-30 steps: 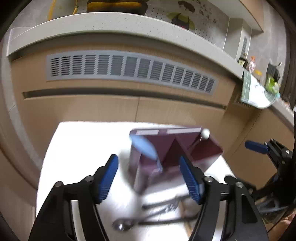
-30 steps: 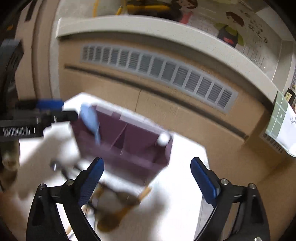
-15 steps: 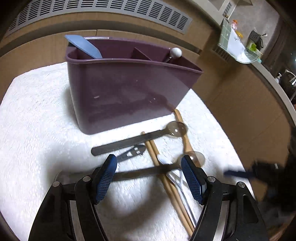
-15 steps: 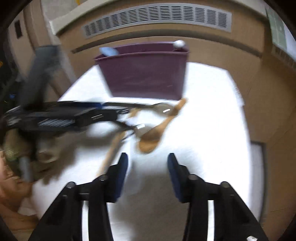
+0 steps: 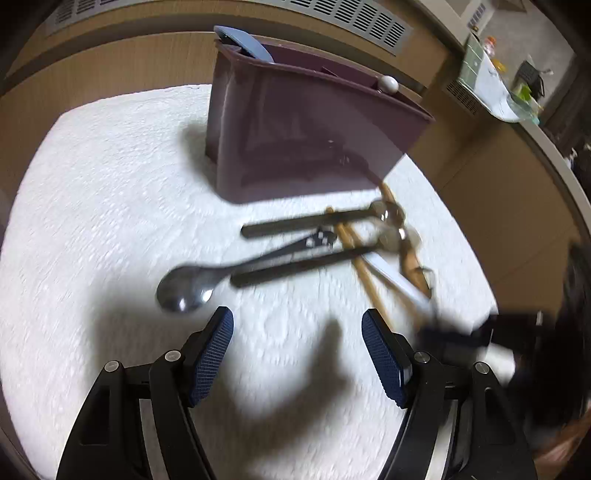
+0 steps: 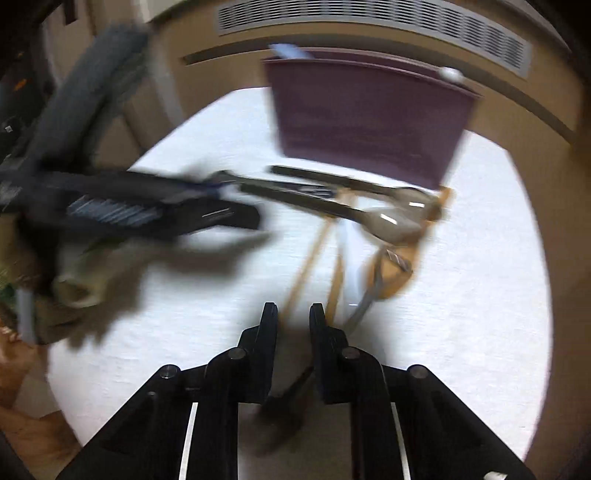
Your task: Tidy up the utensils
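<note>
A purple utensil holder point(image 5: 306, 136) stands on a white towel point(image 5: 110, 221), with a blue spatula point(image 5: 243, 42) and a white-knobbed utensil point(image 5: 388, 83) in it. In front lie a steel spoon point(image 5: 188, 288), dark-handled utensils point(image 5: 295, 264), wooden chopsticks point(image 5: 364, 273) and a wooden spoon point(image 6: 397, 275). My left gripper point(image 5: 297, 347) is open above the towel, just short of the steel spoon. My right gripper point(image 6: 292, 317) is nearly shut, a narrow gap between its jaws, right at the near ends of the chopsticks point(image 6: 314, 266). Whether it holds one is unclear.
A wooden cabinet front with a grey vent grille point(image 6: 369, 18) stands behind the towel. The left gripper body point(image 6: 147, 210) shows blurred at the left in the right wrist view. A counter with small items point(image 5: 498, 92) lies far right.
Both grippers have dropped from facing the cabinet toward the towel. The right jaws have narrowed from wide open to almost shut near the chopsticks. The left gripper has drawn back from the utensils and stayed open.
</note>
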### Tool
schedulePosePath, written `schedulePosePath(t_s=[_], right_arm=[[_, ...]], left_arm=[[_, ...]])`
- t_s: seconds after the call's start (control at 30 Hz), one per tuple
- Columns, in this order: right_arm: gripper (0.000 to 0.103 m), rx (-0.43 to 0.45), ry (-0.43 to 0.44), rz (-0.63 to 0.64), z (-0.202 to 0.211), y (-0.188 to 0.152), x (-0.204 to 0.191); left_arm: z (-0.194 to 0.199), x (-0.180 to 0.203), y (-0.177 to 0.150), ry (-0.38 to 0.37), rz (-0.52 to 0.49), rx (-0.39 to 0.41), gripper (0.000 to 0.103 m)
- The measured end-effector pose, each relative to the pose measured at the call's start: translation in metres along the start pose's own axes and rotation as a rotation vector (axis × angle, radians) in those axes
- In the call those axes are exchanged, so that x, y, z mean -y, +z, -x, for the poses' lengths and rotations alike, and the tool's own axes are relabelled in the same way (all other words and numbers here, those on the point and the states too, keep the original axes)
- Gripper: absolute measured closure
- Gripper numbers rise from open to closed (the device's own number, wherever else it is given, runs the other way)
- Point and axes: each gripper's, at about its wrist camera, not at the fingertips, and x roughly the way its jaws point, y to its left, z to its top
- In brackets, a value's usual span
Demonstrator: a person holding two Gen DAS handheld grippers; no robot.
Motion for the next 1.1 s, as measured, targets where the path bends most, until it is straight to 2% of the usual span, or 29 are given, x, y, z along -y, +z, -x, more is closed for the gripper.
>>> schedulePosePath(t_s=[0.07, 0.13, 0.23, 0.43, 0.6, 0.7, 0.8, 0.83, 0.93, 1.1], right_arm=[[0.087, -0.009, -0.034, -0.032, 0.001, -0.002, 0.019], [0.087, -0.002, -0.021, -0.067, 0.006, -0.004, 0.034], [0.082, 0.042, -0.006, -0.08, 0.019, -0.006, 0.044], [0.059, 0.089, -0.004, -0.079, 0.041, -0.022, 0.048], [0.057, 0.085, -0.037, -0.081, 0.04, -0.031, 0.049], [0.057, 0.1, -0.049, -0.099, 0.042, -0.031, 0.06], [0.057, 0.108, -0.049, -0.115, 0.043, -0.024, 0.07], [0.06, 0.108, -0.045, -0.118, 0.042, -0.021, 0.071], [0.084, 0.086, 0.0, -0.095, 0.03, 0.001, 0.068], [0.092, 0.034, 0.039, -0.027, 0.0, 0.032, 0.051]], left_arm=[[0.006, 0.005, -0.01, 0.0, -0.024, -0.016, 0.031], [0.01, 0.013, -0.014, -0.011, -0.051, -0.029, 0.03], [0.015, 0.029, -0.009, -0.009, -0.113, -0.011, 0.031], [-0.011, 0.061, 0.032, -0.051, -0.205, 0.019, 0.03], [-0.048, 0.07, 0.056, -0.028, -0.226, -0.026, 0.031], [-0.051, 0.064, 0.043, -0.03, -0.201, -0.063, 0.031], [-0.035, 0.06, 0.018, -0.024, -0.185, -0.067, 0.031], [-0.029, 0.06, 0.009, -0.027, -0.176, -0.069, 0.031], [-0.01, 0.06, -0.018, -0.005, -0.165, -0.083, 0.031], [0.018, 0.046, -0.051, 0.016, -0.106, -0.083, 0.031]])
